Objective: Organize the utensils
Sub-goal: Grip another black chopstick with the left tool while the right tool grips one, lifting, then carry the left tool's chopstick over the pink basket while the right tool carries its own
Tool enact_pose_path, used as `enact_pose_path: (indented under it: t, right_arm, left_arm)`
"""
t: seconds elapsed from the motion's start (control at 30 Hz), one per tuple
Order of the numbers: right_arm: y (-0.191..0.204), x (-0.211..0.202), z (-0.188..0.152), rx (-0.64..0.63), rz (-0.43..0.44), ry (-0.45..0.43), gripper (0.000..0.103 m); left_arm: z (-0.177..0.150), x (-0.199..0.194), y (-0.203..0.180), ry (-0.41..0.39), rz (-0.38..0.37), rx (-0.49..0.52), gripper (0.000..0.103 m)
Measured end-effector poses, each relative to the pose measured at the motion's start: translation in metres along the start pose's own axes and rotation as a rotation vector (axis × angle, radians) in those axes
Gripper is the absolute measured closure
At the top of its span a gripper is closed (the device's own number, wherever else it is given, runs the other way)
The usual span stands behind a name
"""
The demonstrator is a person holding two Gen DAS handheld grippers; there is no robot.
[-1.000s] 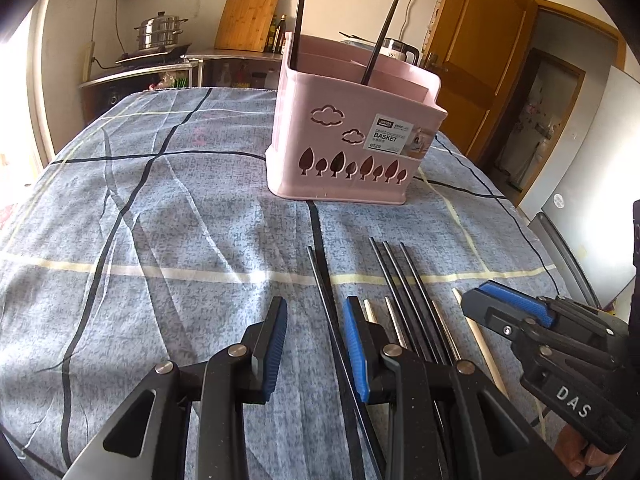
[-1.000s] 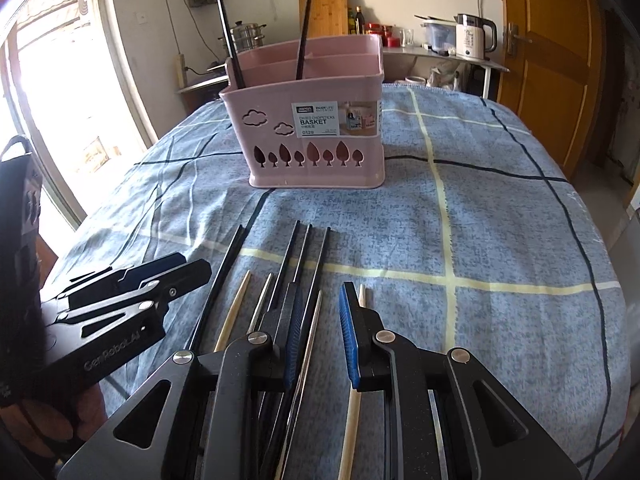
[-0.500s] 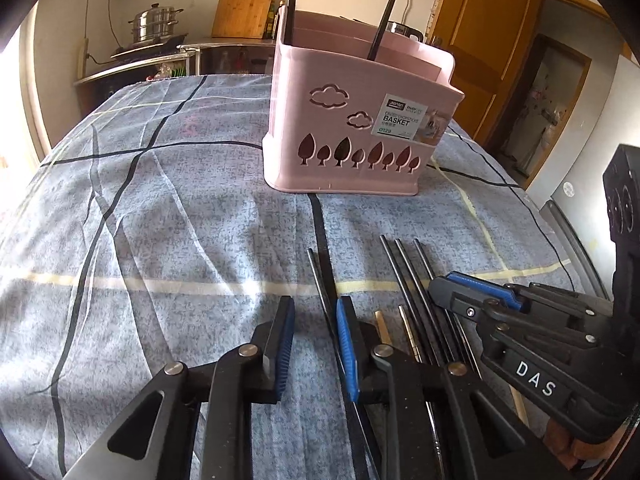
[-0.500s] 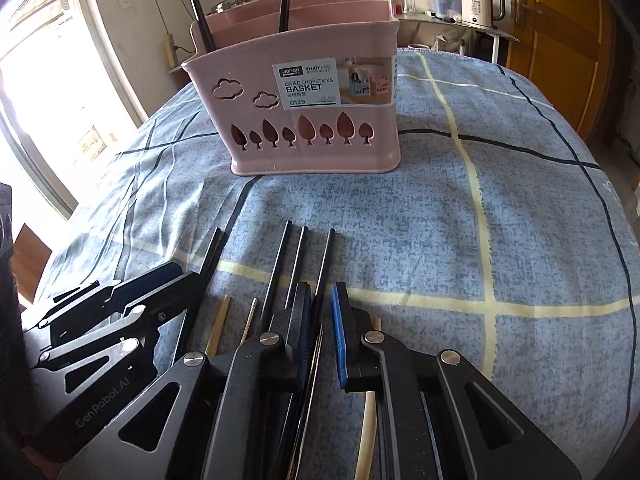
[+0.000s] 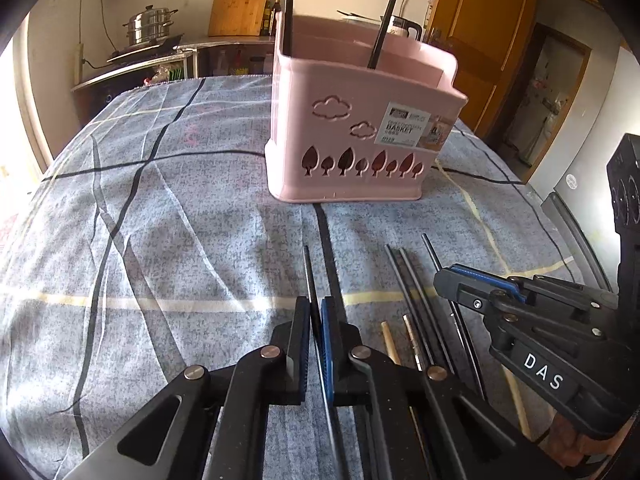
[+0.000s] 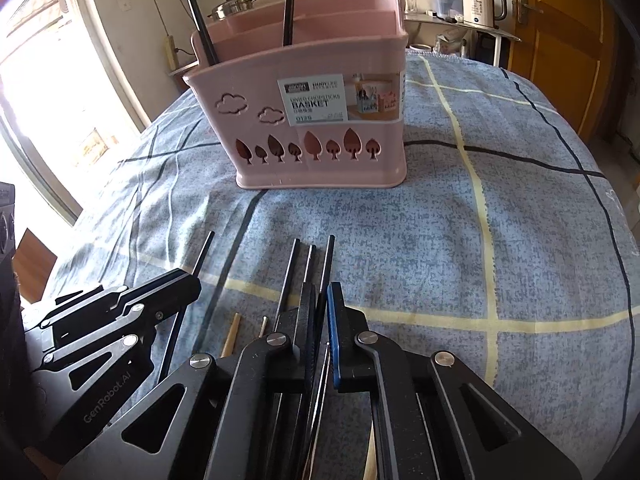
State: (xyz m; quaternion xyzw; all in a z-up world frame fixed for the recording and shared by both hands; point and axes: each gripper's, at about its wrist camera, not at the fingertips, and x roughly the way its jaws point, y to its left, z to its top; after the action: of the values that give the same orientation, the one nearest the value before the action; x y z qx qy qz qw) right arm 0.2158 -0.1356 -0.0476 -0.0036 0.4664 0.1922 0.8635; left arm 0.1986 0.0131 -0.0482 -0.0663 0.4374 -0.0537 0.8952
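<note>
A pink chopstick basket (image 5: 360, 140) (image 6: 312, 128) stands upright on the blue checked tablecloth (image 5: 160, 220), with two black chopsticks sticking up out of it. In front of it lie several loose chopsticks side by side, black ones (image 5: 408, 280) (image 6: 290, 272) and pale wooden ones (image 5: 390, 340) (image 6: 232, 332). My left gripper (image 5: 316, 308) is closing tight on the leftmost black chopstick (image 5: 309, 272), which lies low on the cloth. Just to its right, my right gripper (image 6: 322, 292) is closing on another black chopstick (image 6: 329, 260). Each gripper shows in the other's view, the right gripper (image 5: 448, 280) and the left gripper (image 6: 192, 280).
A steamer pot (image 5: 150, 26) and a wooden cutting board (image 5: 240, 4) sit on a counter behind the table. A white kettle (image 6: 484, 2) stands on a shelf beside a brown door (image 6: 560, 20). A bright window is on the left.
Both grippers' jaws have narrowed from partly open to shut, each around a black chopstick. Both moved forward toward the basket, which looks larger now.
</note>
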Motion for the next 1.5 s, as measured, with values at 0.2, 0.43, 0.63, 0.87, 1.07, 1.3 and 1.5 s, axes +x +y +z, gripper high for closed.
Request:
enact_pose_path:
  t: [0.2,0.43,0.63,0.87,1.07,1.3,1.5]
  right_arm:
    - [0.005,-0.023,0.009,-0.002,0.022,-0.052,0.098]
    - [0.009,-0.056,0.024,-0.002,0.045,-0.129,0.098]
    - [0.013,-0.079,0.033,-0.010,0.051,-0.189,0.098]
    - [0.016,-0.104,0.043,-0.034,0.045,-0.256,0.098]
    - [0.019,-0.122,0.048,-0.055,0.037,-0.307,0.098]
    - [0.023,-0.136,0.044,-0.068,0.037,-0.333,0.098]
    - [0.024,-0.146,0.037,-0.070,0.032,-0.343,0.098]
  left_arm:
    - [0.010,-0.024,-0.003,-0.045,-0.029,0.015,0.098]
    - [0.029,-0.060,-0.006,-0.123,-0.057,0.033,0.098]
    - [0.044,-0.085,-0.007,-0.177,-0.072,0.045,0.098]
    - [0.066,-0.112,-0.007,-0.248,-0.069,0.062,0.099]
    - [0.078,-0.130,-0.007,-0.294,-0.066,0.071,0.099]
    - [0.074,-0.140,-0.007,-0.304,-0.070,0.074,0.098]
    - [0.065,-0.149,-0.008,-0.301,-0.072,0.078,0.098]
